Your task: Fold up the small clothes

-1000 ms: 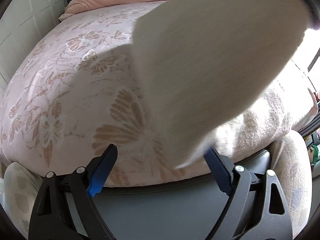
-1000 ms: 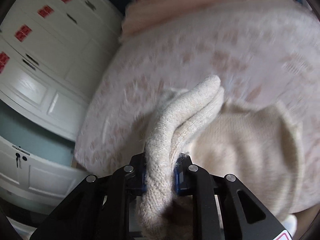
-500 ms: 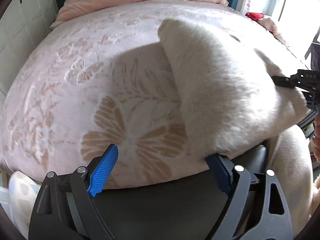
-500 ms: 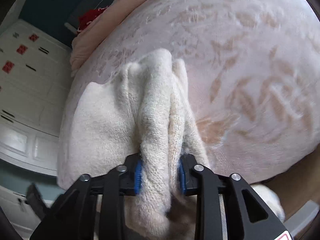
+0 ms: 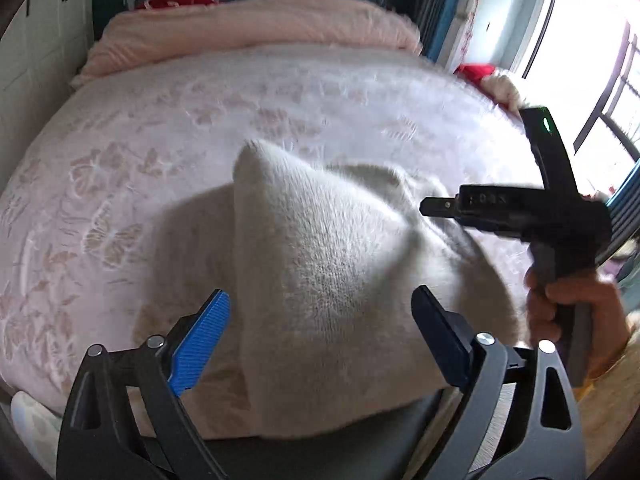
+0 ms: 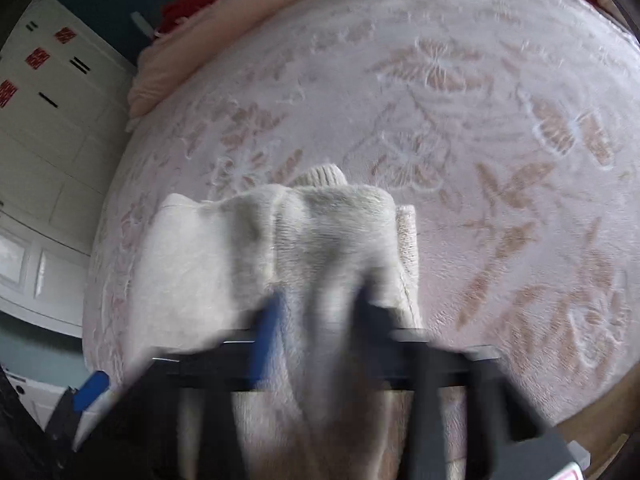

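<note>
Sweater (image 5: 332, 280) lies bunched on the bed (image 5: 160, 152); left gripper (image 5: 320, 336) spread wide over it; right gripper (image 6: 316, 312), blurred, straddles cloth, grip unclear.

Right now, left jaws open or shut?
Open. In the left wrist view the left gripper has its jaws spread wide either side of the cream knit garment, with no fabric pinched between them.

Cream fuzzy knit garment (image 5: 328, 280), bunched and partly folded, one corner peaked, on the bed's near edge.
</note>
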### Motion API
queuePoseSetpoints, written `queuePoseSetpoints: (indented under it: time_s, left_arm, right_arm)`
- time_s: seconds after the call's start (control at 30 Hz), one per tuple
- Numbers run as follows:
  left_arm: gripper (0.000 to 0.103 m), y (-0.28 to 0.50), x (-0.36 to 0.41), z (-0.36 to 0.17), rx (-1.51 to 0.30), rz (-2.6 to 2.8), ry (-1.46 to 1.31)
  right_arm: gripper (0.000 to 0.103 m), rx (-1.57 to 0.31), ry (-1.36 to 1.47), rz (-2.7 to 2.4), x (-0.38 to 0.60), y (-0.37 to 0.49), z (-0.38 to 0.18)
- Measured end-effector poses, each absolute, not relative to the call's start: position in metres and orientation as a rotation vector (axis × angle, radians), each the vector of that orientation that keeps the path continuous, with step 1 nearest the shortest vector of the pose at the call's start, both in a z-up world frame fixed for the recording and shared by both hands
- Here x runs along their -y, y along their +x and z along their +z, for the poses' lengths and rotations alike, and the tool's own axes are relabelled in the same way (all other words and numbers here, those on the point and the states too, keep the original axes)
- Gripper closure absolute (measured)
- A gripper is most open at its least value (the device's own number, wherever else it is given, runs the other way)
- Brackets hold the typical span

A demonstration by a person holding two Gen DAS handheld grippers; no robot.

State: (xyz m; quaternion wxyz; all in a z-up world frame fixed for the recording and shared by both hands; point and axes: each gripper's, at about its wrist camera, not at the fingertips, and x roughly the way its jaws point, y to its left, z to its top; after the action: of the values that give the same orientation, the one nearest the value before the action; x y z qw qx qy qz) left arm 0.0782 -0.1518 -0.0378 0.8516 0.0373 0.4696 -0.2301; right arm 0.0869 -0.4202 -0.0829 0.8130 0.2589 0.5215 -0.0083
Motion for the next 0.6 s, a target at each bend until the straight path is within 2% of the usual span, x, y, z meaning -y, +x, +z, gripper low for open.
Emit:
queuePoseSetpoints:
  time_s: [0.03,0.17,0.23,0.27,0.3,0.33,0.4,0.47,0.6]
  left_arm:
    - [0.023,0.078,0.156,-0.045,-1.014,-0.471,0.091]
    - [0.02,0.084,0.151,-0.068,-1.076,-0.433,0.067]
    - [0.018,0.082,0.152,-0.078,-1.095,-0.43,0.075]
    - [0.017,0.082,0.153,-0.082,-1.105,-0.428,0.078]
    - [0.017,0.082,0.154,-0.087,-1.114,-0.433,0.077]
    - [0.016,0.081,0.156,-0.089,-1.118,-0.431,0.08]
    - [0.016,0.077,0.155,-0.085,-1.105,-0.428,0.088]
    - [0.017,0.072,0.148,-0.073,-1.096,-0.441,0.082]
    - [0.015,0.061,0.112,-0.047,-1.066,-0.44,0.006]
  right_arm:
    - [0.096,-1.072,0.543,-0.011,0.42,0.086,-0.071]
    - [0.096,-0.895,0.461,-0.027,0.423,0.059,-0.029]
    - [0.096,-0.971,0.487,-0.039,0.431,0.061,-0.059]
    - [0.098,-1.07,0.478,-0.049,0.433,0.068,-0.094]
    - [0.098,-1.07,0.506,-0.031,0.438,0.068,-0.114]
    - [0.097,-1.032,0.535,-0.025,0.441,0.064,-0.11]
    - [0.091,-0.976,0.601,-0.034,0.448,0.05,-0.083]
    - [0.088,-0.888,0.536,-0.04,0.438,0.03,-0.044]
    - [0.088,-0.896,0.429,0.131,0.387,0.019,-0.009]
